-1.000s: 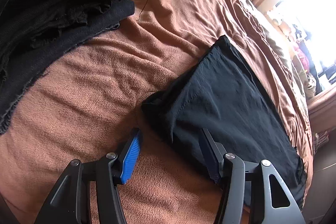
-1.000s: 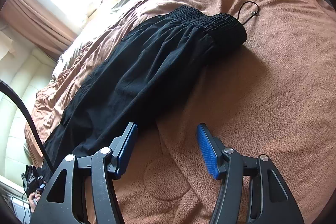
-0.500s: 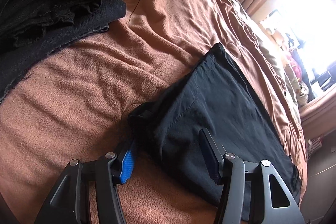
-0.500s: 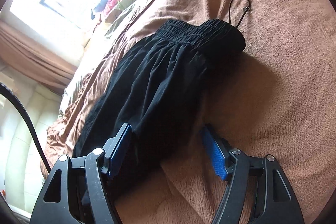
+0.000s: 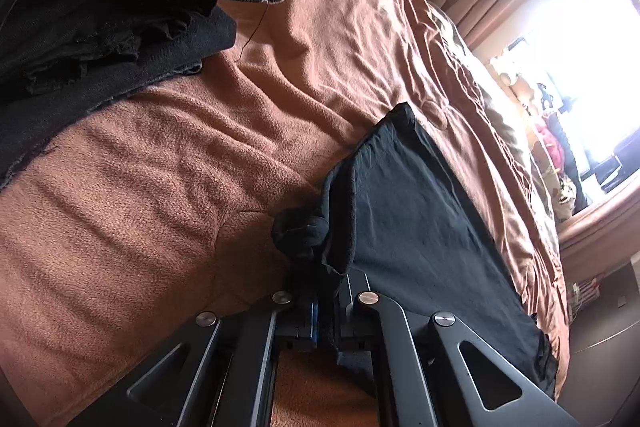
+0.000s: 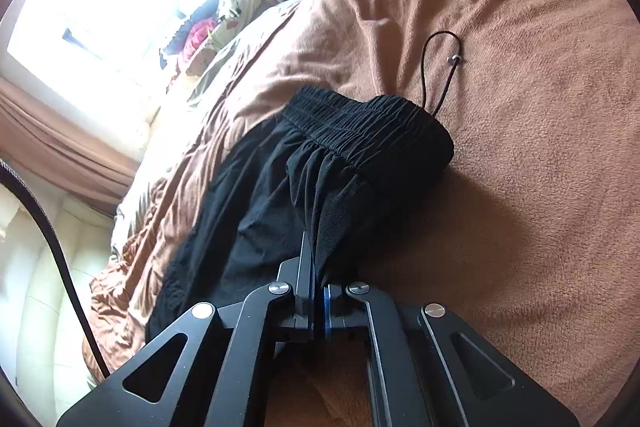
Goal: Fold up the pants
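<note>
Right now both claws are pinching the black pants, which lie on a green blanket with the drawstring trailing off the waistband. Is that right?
Nearly. The blanket is brown, not green, as the right wrist view shows. The rest holds: the left claw and right claw are both shut on the black pants, and the drawstring trails off the waistband.

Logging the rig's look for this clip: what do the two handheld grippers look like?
Both the left gripper and the right gripper are matte black linkage frames with triangular cutouts, silver pivot screws and blue pads. A black cable curves past the right one.
</note>
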